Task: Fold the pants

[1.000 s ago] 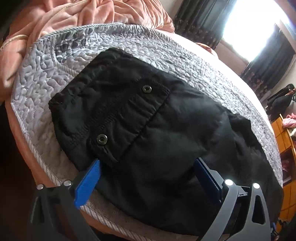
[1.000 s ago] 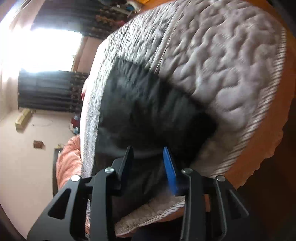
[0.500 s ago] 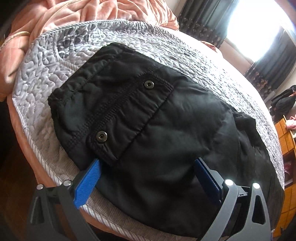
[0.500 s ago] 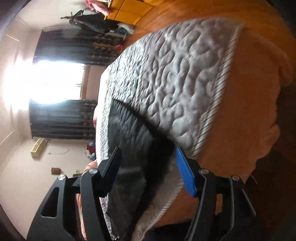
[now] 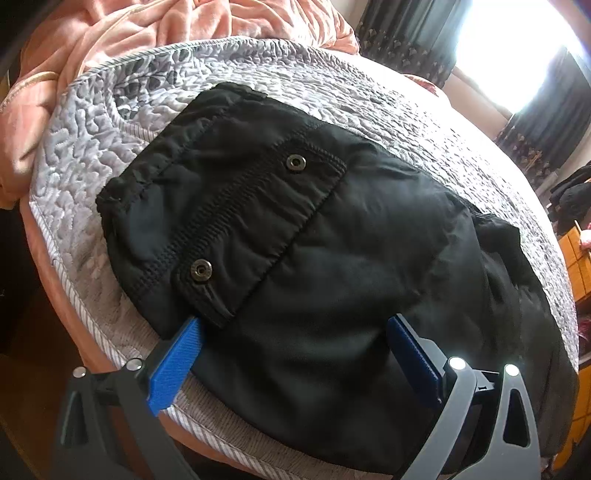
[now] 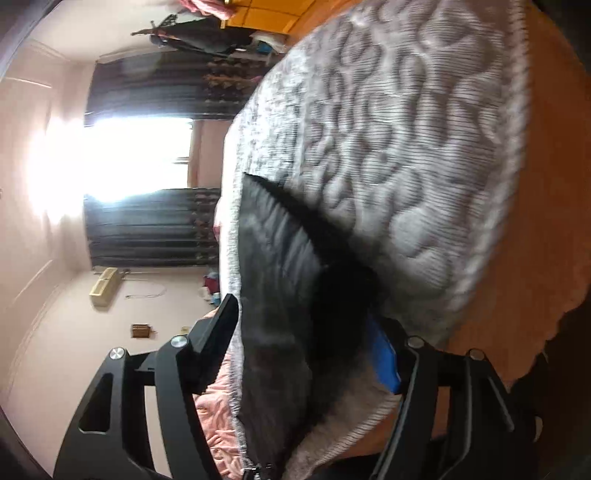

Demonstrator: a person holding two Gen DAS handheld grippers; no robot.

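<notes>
Black pants [image 5: 332, 258] lie folded on the grey quilted bedcover [image 5: 85, 155], a snap-buttoned pocket flap [image 5: 255, 221] facing up. My left gripper [image 5: 295, 325] hovers open over their near edge, one blue pad on each side of the cloth and neither pressing it. In the tilted, blurred right wrist view the pants [image 6: 280, 266] show as a dark strip along the bed's edge. My right gripper [image 6: 301, 314] is low at that edge and its jaws are opening. The pants' end and the quilt's border lie between its fingers, which do not pinch them.
A crumpled pink blanket [image 5: 147, 33] is heaped at the far left of the bed. Dark curtains [image 5: 410, 33] flank a bright window. Orange drawers [image 5: 580, 258] stand to the right. The quilt's corded border [image 6: 491, 206] and an orange sheet [image 6: 546, 184] drop off the bed's side.
The right gripper's jaws went from nearly shut to wide apart, and it rolled and sank towards the bed's edge. The left gripper and the pants stayed put.
</notes>
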